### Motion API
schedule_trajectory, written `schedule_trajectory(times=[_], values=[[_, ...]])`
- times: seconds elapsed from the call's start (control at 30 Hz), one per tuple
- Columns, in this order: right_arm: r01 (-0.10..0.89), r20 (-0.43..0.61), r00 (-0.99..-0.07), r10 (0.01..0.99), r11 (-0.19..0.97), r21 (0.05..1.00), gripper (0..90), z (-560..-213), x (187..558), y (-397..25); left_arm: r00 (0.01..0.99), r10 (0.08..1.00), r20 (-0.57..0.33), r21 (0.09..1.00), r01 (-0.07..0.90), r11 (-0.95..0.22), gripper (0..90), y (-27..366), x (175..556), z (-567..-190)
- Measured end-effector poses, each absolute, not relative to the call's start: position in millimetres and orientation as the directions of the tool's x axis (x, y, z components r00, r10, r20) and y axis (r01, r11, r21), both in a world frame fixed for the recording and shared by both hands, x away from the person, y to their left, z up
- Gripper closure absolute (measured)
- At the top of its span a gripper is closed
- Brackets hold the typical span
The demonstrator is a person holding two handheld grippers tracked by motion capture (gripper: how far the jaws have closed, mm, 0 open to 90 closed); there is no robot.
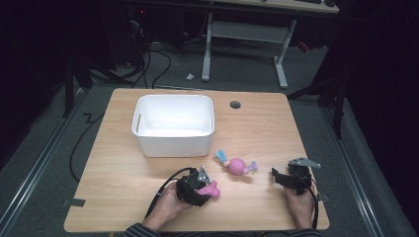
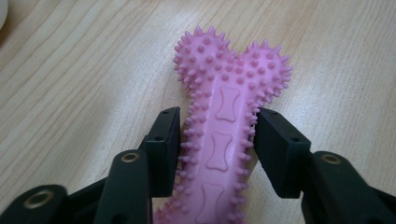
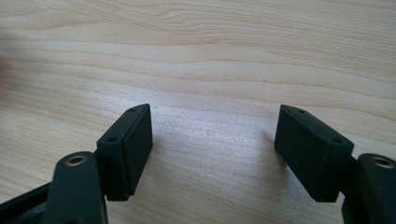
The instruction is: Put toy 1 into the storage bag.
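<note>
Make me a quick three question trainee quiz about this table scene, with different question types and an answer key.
1. True or false: the left tool has its jaws around the shaft of the pink spiky bone toy.
2. The white bin stands A) at the far side of the table from the person, B) under the right tool, C) on the floor.
3. Fill in: the right tool's jaws stand ____ above bare wood.

Key
1. True
2. A
3. open; nothing lies between them. The pink ball toy with pale ends lies between the two tools.
</note>
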State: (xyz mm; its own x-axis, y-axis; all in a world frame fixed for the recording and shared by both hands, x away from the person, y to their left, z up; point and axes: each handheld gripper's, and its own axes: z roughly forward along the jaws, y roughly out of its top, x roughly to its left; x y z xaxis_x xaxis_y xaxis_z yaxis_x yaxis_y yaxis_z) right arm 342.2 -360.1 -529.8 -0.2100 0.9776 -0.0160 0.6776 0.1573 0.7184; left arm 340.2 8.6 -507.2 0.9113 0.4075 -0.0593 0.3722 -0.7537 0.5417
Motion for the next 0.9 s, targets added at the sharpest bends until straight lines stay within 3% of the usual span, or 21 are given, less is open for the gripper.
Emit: schedule_trajectory(times=[0.23, 0.9], values=[[0.676, -0.017, -0.213, 0.977, 0.160, 0.719, 27.6, -530, 342, -360, 0.909, 0.412, -0.060, 0.532, 0.378, -0.757, 58.4, 8, 341, -506], [0.677, -0.016, -0.215, 0.976, 0.161, 0.719, 27.5, -530, 342, -360, 0.882, 0.465, -0.082, 0.604, 0.415, -0.680, 59.2, 25, 345, -480]])
